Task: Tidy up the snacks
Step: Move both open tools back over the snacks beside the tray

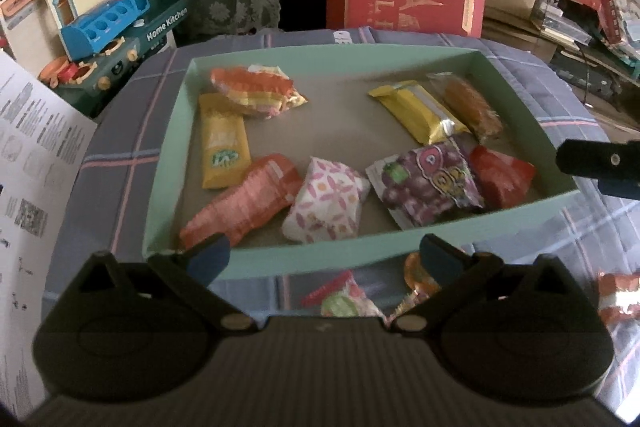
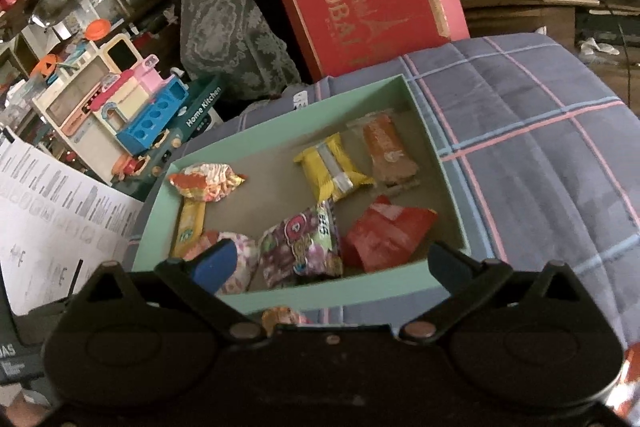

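Mostly done: mint-green box (image 1: 256,261) mid-frame holds nine snacks. Left hand-held gripper (image 1: 324,255) open, empty, low centre; loose wrapped snacks (image 1: 344,301) below box rim remain. Right hand-held gripper (image 2: 330,263) open, empty.

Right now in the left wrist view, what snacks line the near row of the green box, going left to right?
Orange ridged packet → white pouch with pink flowers → purple grape packet → red packet. All four lie inside the green box, along its near wall.
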Action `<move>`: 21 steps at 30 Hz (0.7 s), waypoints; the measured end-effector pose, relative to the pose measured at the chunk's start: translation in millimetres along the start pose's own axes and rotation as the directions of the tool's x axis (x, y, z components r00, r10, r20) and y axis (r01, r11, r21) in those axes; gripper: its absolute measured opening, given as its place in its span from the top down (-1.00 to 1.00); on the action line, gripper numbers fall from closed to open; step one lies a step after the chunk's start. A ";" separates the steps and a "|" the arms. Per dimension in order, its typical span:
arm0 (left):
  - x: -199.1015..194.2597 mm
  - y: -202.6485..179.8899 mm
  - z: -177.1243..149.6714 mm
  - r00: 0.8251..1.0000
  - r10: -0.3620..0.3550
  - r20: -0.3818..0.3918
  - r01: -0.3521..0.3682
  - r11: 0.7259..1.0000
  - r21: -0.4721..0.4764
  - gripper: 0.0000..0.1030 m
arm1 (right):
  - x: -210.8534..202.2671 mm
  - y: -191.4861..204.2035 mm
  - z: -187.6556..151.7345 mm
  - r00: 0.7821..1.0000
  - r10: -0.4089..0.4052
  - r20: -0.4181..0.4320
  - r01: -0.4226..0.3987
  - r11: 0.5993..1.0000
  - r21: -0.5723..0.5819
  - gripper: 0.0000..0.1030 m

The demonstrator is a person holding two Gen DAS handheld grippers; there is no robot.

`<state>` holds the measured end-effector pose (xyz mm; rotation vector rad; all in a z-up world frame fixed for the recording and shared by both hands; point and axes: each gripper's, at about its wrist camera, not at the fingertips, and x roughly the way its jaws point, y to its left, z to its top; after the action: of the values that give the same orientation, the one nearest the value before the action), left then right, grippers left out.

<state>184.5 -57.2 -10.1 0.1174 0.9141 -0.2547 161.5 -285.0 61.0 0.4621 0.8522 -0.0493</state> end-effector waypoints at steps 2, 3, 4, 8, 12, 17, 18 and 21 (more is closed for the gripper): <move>-7.2 -1.2 -6.6 1.000 -0.002 0.001 0.002 1.000 -0.001 -1.00 | -10.6 -4.3 -6.2 1.000 -0.002 0.004 0.002 1.000 -0.005 -1.00; -10.8 -2.4 -10.7 1.000 -0.004 -0.001 0.004 1.000 -0.001 -1.00 | -15.9 -7.1 -10.1 1.000 -0.004 0.004 0.004 1.000 -0.006 -1.00; -13.5 -3.3 -14.0 1.000 -0.007 -0.003 0.007 1.000 -0.001 -1.00 | -20.5 -10.5 -13.1 1.000 -0.005 0.002 0.005 1.000 -0.006 -1.00; -23.3 -11.2 -28.7 1.000 -0.020 -0.011 0.020 1.000 0.003 -1.00 | -41.6 -27.8 -27.1 1.000 -0.020 0.003 0.020 1.000 0.011 -1.00; -27.8 -24.9 -42.7 0.999 -0.041 -0.029 0.041 0.999 0.011 -1.00 | -60.1 -52.0 -41.2 0.998 -0.057 0.006 0.057 0.997 0.046 -1.00; -30.3 -48.9 -57.8 0.996 -0.075 -0.054 0.077 0.997 0.032 -1.00 | -79.1 -87.8 -60.6 0.994 -0.113 0.009 0.112 0.989 0.095 -1.00; -30.3 -54.7 -61.4 0.995 -0.078 -0.060 0.081 0.996 0.044 -1.00 | -82.0 -94.9 -64.3 0.992 -0.124 0.009 0.123 0.987 0.105 -1.00; -29.0 -69.5 -71.0 0.994 -0.077 -0.078 0.083 0.993 0.080 -1.00 | -87.7 -118.8 -75.1 0.989 -0.149 0.000 0.147 0.977 0.151 -1.00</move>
<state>94.5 -104.5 -29.6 0.1679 0.9845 -0.3649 23.1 -373.2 38.7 0.5389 0.8745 -0.2550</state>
